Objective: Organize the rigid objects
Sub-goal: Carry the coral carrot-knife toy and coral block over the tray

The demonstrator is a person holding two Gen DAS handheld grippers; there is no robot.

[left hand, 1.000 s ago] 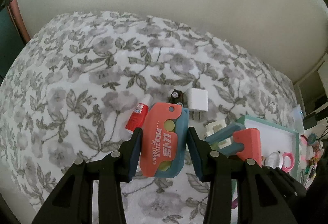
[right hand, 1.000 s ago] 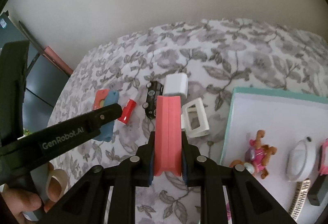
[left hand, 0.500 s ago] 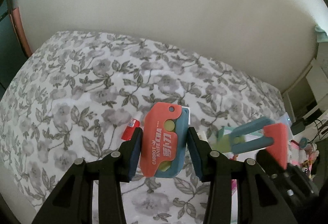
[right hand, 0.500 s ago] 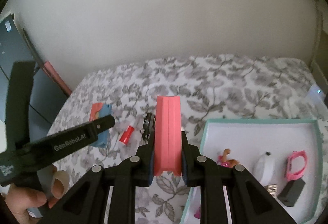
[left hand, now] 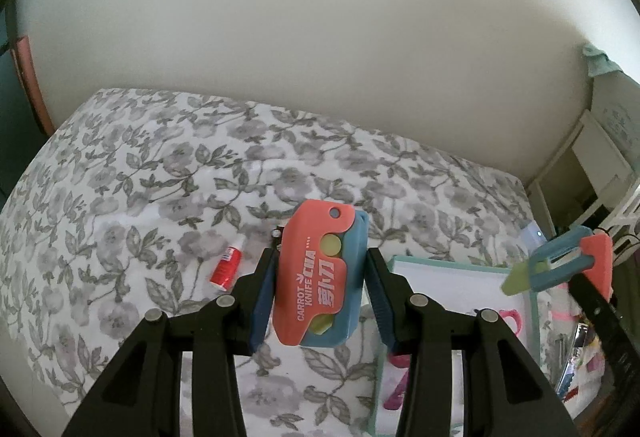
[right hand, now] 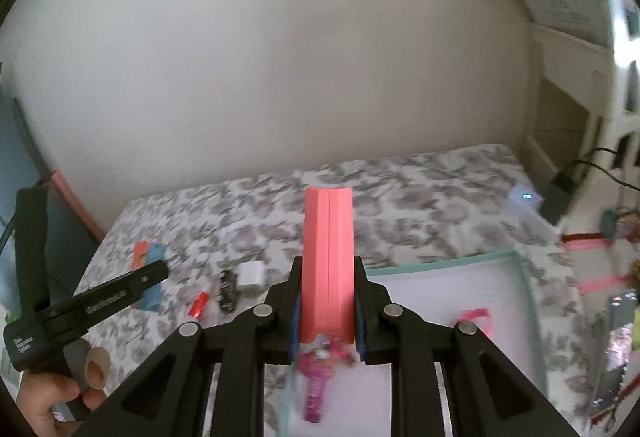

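Both tongs have risen since a second ago, and more wall now fills each view; we note the right pair has swung over the tray.

Left tongs (left hand: 320,289): partly open, pads clamped on the folded carrot knife (left hand: 318,277), coral over blue, held clear above the floral bedspread (left hand: 140,197).

Right tongs (right hand: 327,311): fully closed on a second carrot knife (right hand: 328,265), seen edge-on and upright; from the left view its green blade sticks out sideways.

Below the right tongs lies the teal-rimmed tray (right hand: 528,301), holding a pink figure (right hand: 320,377), blurred.

On the bedspread to the left we see a small red bottle (left hand: 227,269), a dark toy car (right hand: 228,291) and a white cube (right hand: 251,275), close together.
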